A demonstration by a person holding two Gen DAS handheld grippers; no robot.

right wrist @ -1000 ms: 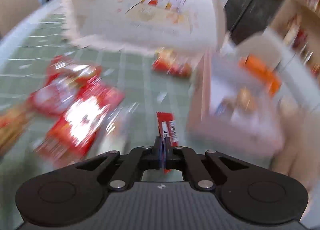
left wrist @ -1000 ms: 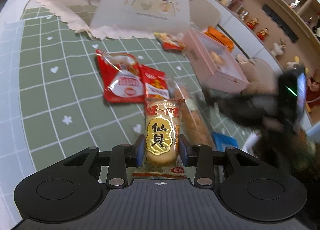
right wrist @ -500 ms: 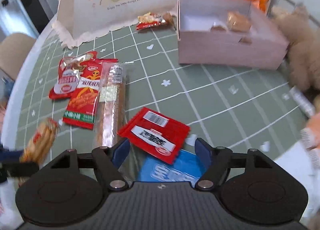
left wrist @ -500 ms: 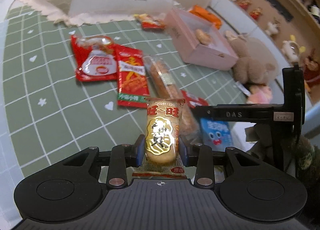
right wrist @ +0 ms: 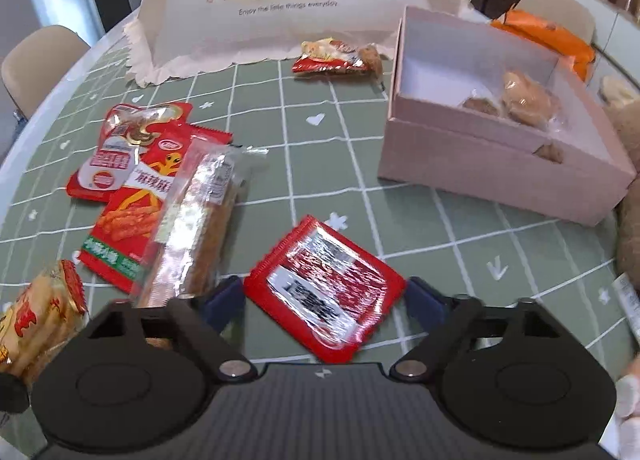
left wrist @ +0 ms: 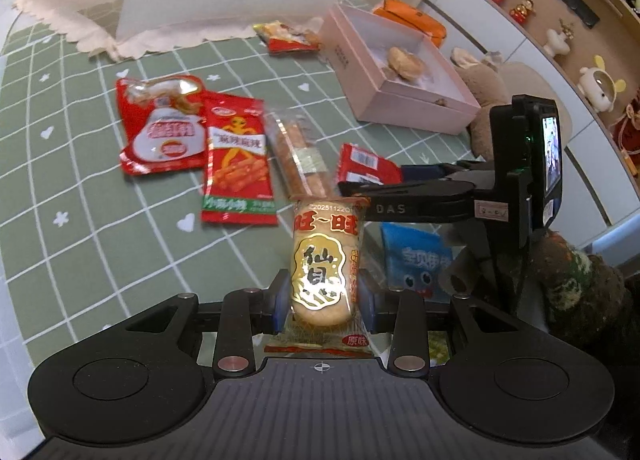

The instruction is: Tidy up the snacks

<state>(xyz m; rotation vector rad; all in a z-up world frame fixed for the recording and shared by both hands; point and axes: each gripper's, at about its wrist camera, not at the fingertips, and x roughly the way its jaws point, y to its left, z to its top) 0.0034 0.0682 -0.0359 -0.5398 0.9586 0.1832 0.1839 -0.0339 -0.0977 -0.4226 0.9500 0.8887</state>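
My left gripper (left wrist: 323, 300) is shut on a rice cracker pack (left wrist: 325, 264) and holds it upright above the green cloth; the pack also shows at the left edge of the right wrist view (right wrist: 38, 320). My right gripper (right wrist: 326, 300) is open, its jaws either side of a small red sachet (right wrist: 326, 288) lying flat on the cloth. The pink open box (right wrist: 500, 132) with a few wrapped buns stands at the right. The right gripper also shows in the left wrist view (left wrist: 362, 188), beside the sachet (left wrist: 366, 164).
A long bread stick pack (right wrist: 196, 220), a red spicy-strip pack (right wrist: 136, 204) and a red-white pack (right wrist: 120, 148) lie left. A blue pack (left wrist: 416, 260) lies near the table edge. A small red snack (right wrist: 336, 56) lies by the mesh food cover (right wrist: 288, 0). A teddy (left wrist: 488, 100) sits right.
My right gripper let go of the red sachet, which now lies on the cloth, and opened wide around it. My left gripper has kept its hold on the rice cracker pack.
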